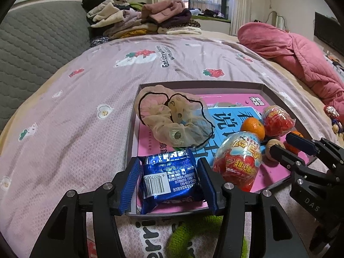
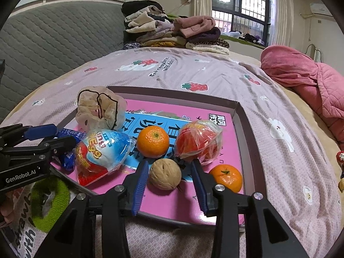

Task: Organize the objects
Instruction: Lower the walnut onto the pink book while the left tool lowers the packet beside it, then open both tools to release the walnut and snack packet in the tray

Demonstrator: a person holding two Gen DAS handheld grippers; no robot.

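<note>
A shallow box lid [image 1: 268,92] [image 2: 240,116] lies on the bed with a pink and blue book inside. My left gripper [image 1: 169,180] is shut on a blue snack packet [image 1: 172,178] over the lid's near left corner. My right gripper [image 2: 169,178] is open around a walnut [image 2: 165,173] on the book, pads apart from it. Also in the lid are two oranges [image 2: 153,143] [image 2: 225,177], two wrapped toy eggs [image 2: 101,152] [image 2: 197,142] and a beige scrunchie [image 2: 99,109] [image 1: 172,116].
A green scrunchie [image 2: 49,202] [image 1: 193,236] lies on the bedspread in front of the lid. Folded clothes [image 1: 139,19] are piled at the head of the bed. A pink quilt [image 1: 301,51] lies at the right. Small items [image 2: 340,165] sit at the far right.
</note>
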